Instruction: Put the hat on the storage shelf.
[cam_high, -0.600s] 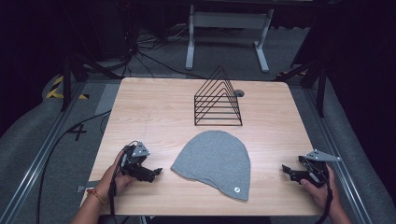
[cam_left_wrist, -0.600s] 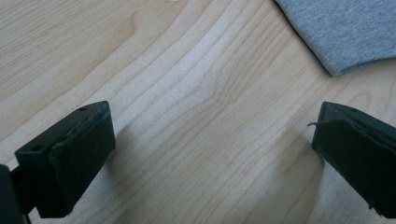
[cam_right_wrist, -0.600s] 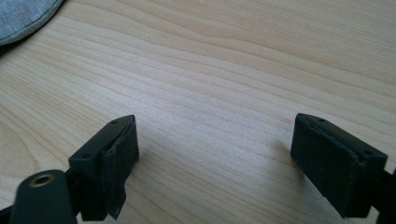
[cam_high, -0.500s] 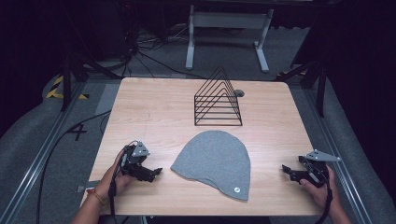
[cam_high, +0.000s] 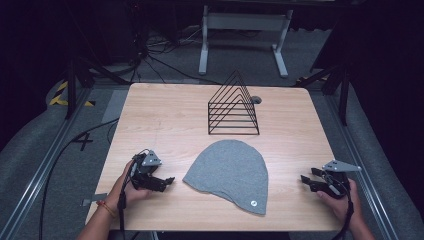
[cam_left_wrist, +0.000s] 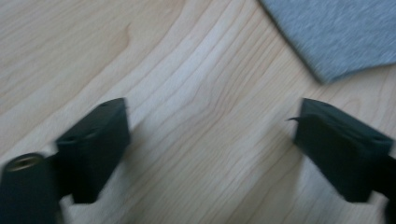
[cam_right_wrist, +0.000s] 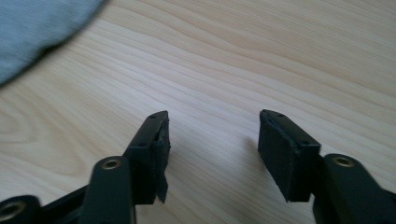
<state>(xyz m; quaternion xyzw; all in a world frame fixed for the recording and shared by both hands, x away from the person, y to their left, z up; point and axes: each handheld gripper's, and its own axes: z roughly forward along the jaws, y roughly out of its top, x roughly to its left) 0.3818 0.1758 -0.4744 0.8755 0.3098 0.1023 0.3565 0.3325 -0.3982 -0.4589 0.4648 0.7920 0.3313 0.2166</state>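
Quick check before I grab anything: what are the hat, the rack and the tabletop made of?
Hat: soft grey knit, judging by its heathered, matte surface; lies limp and flat. Rack: thin black wire, probably coated metal. Table: light wood or wood-look laminate, grain lines visible, smooth finish.

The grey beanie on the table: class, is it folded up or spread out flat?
Spread flat. The grey beanie lies as one open dome shape on the wooden table, with no fold showing, between the two grippers.

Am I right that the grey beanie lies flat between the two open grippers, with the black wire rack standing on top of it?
Not quite. The black wire rack stands on the bare table behind the grey beanie, apart from it, as the high view shows. The beanie does lie flat between the open left gripper and right gripper.
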